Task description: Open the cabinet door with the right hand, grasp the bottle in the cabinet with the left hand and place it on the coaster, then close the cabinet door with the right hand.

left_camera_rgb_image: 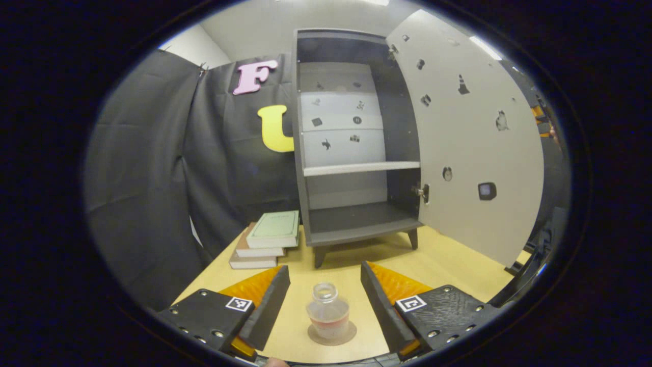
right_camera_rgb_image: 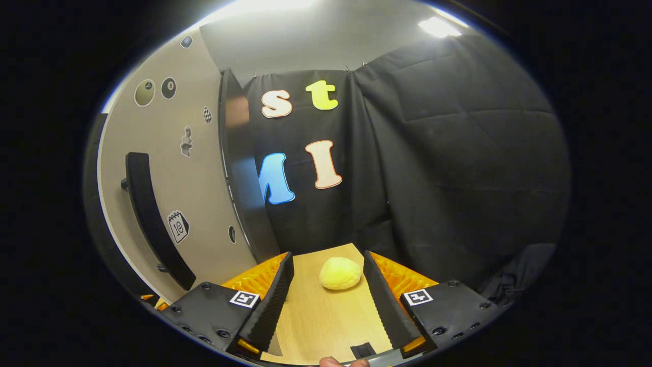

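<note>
In the left gripper view, the left gripper (left_camera_rgb_image: 325,295) had its two fingers spread wide. The bottle (left_camera_rgb_image: 327,312) stood upright between them, in the middle of the gap. Neither finger touched it; there was bare table on both sides of the bottle. The bottle was clear, with no cap on and a little reddish stuff low inside. It sat right on the round brown coaster (left_camera_rgb_image: 332,334), near the front edge of the table (left_camera_rgb_image: 448,265).

Farther back on the table stood the cabinet (left_camera_rgb_image: 351,148) on its short legs. Its door (left_camera_rgb_image: 458,137) was swung wide open to the right, with small stickers on the inside. The shelves (left_camera_rgb_image: 361,167) inside were bare. Just beside the cabinet, near the left edge of the table, lay a stack of books (left_camera_rgb_image: 265,239), with a green one on top.

In the right gripper view, the right gripper (right_camera_rgb_image: 326,293) also had its fingers spread wide, holding nothing. A round yellow ball (right_camera_rgb_image: 340,272) lay on the table (right_camera_rgb_image: 316,321) just past the fingertips, between them but touching neither. To the left, close by, was the outside of the open door (right_camera_rgb_image: 168,173), with its long dark handle (right_camera_rgb_image: 153,219) and more stickers. This view showed the ball and the handle. The left gripper view showed the bottle, the coaster, the books and the inside of the cabinet.
</note>
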Tool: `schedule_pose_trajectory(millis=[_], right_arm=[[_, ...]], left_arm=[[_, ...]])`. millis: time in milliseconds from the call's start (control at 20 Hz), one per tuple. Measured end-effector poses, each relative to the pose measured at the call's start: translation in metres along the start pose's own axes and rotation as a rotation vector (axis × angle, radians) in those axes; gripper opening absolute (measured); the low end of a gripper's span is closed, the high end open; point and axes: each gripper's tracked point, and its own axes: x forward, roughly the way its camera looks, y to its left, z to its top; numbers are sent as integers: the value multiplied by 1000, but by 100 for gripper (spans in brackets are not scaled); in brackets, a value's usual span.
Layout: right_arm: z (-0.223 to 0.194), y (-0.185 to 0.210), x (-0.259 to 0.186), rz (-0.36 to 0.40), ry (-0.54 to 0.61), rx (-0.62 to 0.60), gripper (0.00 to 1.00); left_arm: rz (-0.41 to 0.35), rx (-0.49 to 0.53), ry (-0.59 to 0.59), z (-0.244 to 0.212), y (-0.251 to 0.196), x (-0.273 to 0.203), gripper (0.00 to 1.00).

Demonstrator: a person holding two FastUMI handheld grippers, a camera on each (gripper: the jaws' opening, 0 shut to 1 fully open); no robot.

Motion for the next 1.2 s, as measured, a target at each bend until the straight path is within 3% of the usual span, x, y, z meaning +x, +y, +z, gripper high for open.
schedule_pose_trajectory(millis=[250, 300, 450, 600, 800, 850, 950, 1000, 1200], right_arm=[[18, 22, 12, 117, 5, -36, 87], [21, 28, 13, 145, 1, -47, 80], [32, 44, 14, 220, -12, -91, 80], [41, 60, 15, 304, -9, -95, 80], [60, 70, 17, 365, -27, -53, 80], [60, 72, 16, 373, -14, -38, 87], [63, 71, 10, 375, -4, -14, 88], [66, 71, 7, 370, -11, -9, 80], [69, 80, -7, 345, -25, -24, 80]], left_arm=[[148, -65, 10, 55, 12, -13, 87], [171, -87, 15, 62, 12, -17, 84], [151, -157, -8, 92, -1, -26, 85], [200, -167, -26, 117, 11, -41, 84], [257, -264, -20, 141, 29, -52, 86], [265, -290, -25, 149, 35, -55, 89], [271, -293, -37, 162, 46, -58, 84], [292, -275, -33, 164, 57, -59, 84], [279, -262, -52, 182, 73, -48, 84]])
